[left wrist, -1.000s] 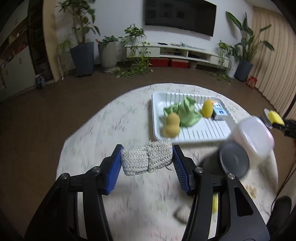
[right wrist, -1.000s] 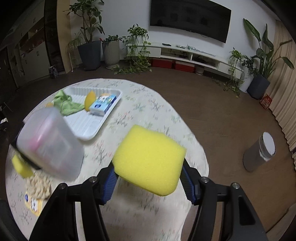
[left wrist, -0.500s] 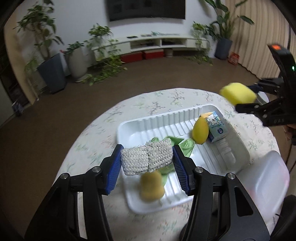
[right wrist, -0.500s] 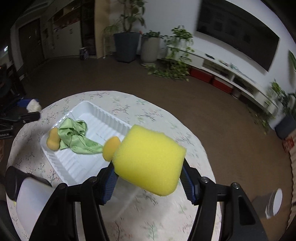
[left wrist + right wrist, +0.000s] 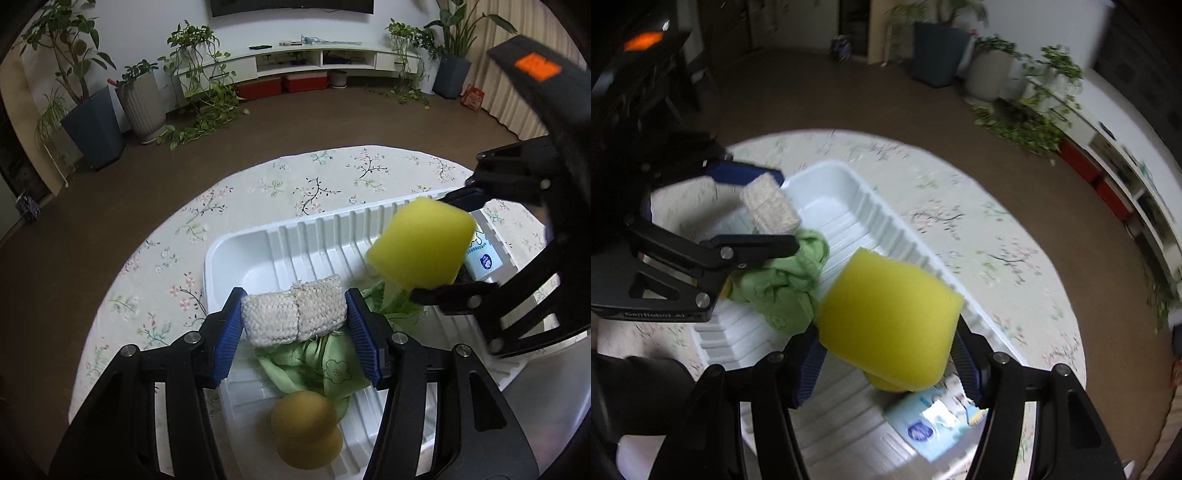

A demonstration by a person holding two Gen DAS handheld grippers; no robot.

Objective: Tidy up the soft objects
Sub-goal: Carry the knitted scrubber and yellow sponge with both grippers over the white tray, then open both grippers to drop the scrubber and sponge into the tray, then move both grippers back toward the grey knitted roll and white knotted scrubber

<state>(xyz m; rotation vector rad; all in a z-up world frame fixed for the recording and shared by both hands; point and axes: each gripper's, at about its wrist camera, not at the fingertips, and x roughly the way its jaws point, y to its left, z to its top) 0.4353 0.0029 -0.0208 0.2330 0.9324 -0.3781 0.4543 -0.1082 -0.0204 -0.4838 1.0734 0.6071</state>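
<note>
My left gripper [image 5: 294,315] is shut on a white knitted pad [image 5: 293,314] and holds it above the near left part of a white ribbed tray [image 5: 314,240]. My right gripper [image 5: 886,325] is shut on a yellow sponge [image 5: 888,317] above the same tray [image 5: 849,184]; the sponge also shows in the left wrist view [image 5: 421,247]. A green cloth [image 5: 325,363] and a yellow gourd-shaped soft toy [image 5: 304,424] lie in the tray under the pad. The pad shows in the right wrist view [image 5: 770,208] too.
A small blue-and-white tissue pack [image 5: 934,421] lies in the tray beside another yellow object under the sponge. The tray sits on a round table with a floral cloth [image 5: 314,177]. A translucent plastic container [image 5: 554,406] stands at the tray's right. Potted plants line the far wall.
Both grippers have moved in over the tray with their loads. The sponge has come close beside the knitted pad, and the tray now fills the lower part of both views.
</note>
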